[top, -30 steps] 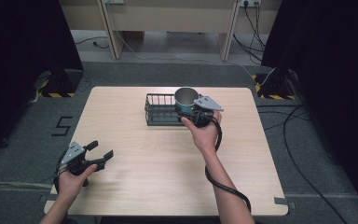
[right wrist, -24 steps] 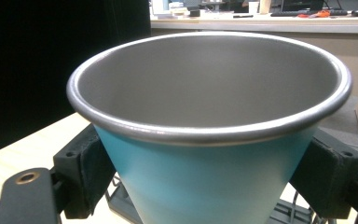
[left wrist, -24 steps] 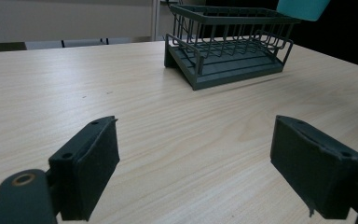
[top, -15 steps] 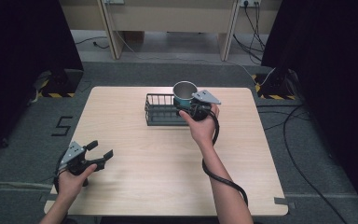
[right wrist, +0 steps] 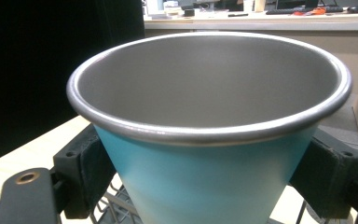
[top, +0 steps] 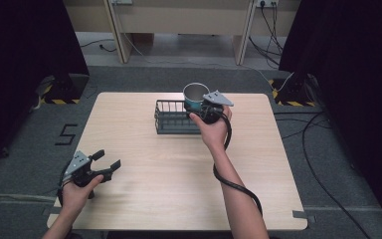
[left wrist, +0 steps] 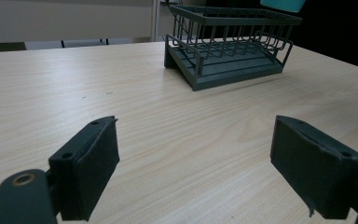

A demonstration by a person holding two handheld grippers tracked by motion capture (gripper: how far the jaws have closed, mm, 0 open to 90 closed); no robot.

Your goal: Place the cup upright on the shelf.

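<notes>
I'm holding right tool [top: 202,107] pinching teal metal cup [top: 195,96] above wire rack [top: 173,118]; left tool [top: 104,163] resting spread on pale wood desk [top: 179,184]; grey carpet floor [top: 328,164] surrounding.

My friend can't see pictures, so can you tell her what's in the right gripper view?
A blue cup with a silver inside is held upright between the two black pads of the right tongs, one pad on each side. Below it are the wires of a dark rack on a wooden table.
</notes>
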